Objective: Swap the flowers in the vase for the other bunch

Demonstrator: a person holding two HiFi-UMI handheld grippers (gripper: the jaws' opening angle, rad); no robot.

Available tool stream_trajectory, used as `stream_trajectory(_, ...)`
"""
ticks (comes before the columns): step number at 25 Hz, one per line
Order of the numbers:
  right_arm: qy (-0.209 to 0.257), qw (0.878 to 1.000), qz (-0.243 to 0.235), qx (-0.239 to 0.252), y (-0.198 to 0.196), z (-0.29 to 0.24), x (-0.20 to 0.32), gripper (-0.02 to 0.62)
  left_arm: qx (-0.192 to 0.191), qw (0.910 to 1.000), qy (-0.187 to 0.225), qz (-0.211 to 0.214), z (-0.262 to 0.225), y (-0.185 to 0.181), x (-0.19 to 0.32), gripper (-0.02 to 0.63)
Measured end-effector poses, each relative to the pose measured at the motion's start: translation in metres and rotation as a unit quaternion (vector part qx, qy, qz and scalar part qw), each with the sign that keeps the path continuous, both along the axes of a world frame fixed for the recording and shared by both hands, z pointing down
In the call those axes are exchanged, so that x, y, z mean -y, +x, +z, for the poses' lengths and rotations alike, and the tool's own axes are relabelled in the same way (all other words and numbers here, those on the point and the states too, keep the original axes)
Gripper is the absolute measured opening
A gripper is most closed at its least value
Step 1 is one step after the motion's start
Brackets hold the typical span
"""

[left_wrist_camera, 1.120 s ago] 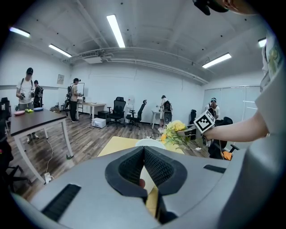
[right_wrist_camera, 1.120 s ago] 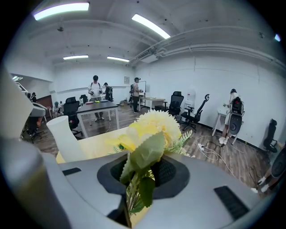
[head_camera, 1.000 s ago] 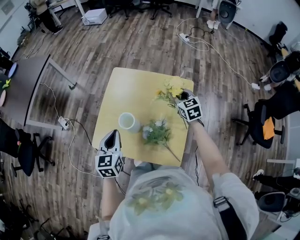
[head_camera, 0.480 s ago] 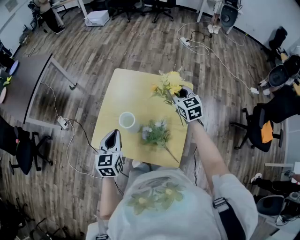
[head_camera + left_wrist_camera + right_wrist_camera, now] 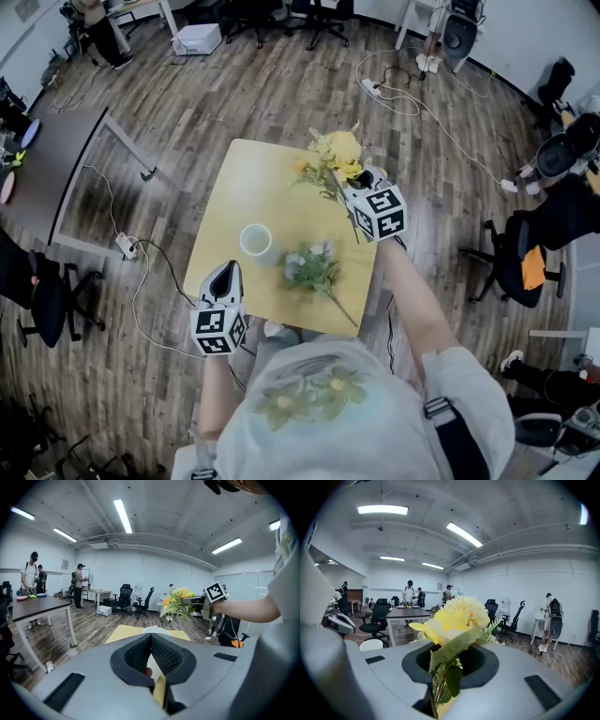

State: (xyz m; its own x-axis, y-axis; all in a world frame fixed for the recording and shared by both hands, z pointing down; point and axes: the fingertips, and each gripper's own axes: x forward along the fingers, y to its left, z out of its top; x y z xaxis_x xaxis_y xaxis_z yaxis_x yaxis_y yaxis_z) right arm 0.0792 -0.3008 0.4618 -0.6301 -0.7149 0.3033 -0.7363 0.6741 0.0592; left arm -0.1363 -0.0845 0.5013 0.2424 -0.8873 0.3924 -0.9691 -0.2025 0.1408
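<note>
Stems of yellow bunch (image 5: 336, 155) are clamped in right gripper (image 5: 359, 187) jaws, held over counter (image 5: 246, 173) far right corner, blooms pointed away. Empty vase (image 5: 255, 241) is seen toward near left edge, beside white bunch (image 5: 314, 267). Left gripper (image 5: 223, 277) jaws are closed and empty, nearer the vase.

I see dark wood-plank floor (image 5: 272, 89), grey table (image 5: 52, 164) off left, black office chairs (image 5: 525, 258), white walls (image 5: 154, 571), ceiling strip lights (image 5: 123, 515)

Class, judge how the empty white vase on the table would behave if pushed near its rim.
The vase stands upright and empty, so probably light and apt to tip. Its smooth white wall may prove slippery.
</note>
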Motion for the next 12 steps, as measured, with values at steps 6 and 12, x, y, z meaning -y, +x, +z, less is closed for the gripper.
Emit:
stream_trajectory(6, 0.017, 1.0, -0.009, 0.024, -0.017, -0.018, -0.002, 0.104, -0.001, 1.0, -0.001, 0.001, 0.002, -0.003, -0.003, 0.017)
stream_trajectory(12, 0.041, 0.998, -0.011, 0.054, -0.033, -0.042, -0.011, 0.104, -0.002, 1.0, -0.001, -0.001, 0.001, -0.006, -0.011, 0.017)
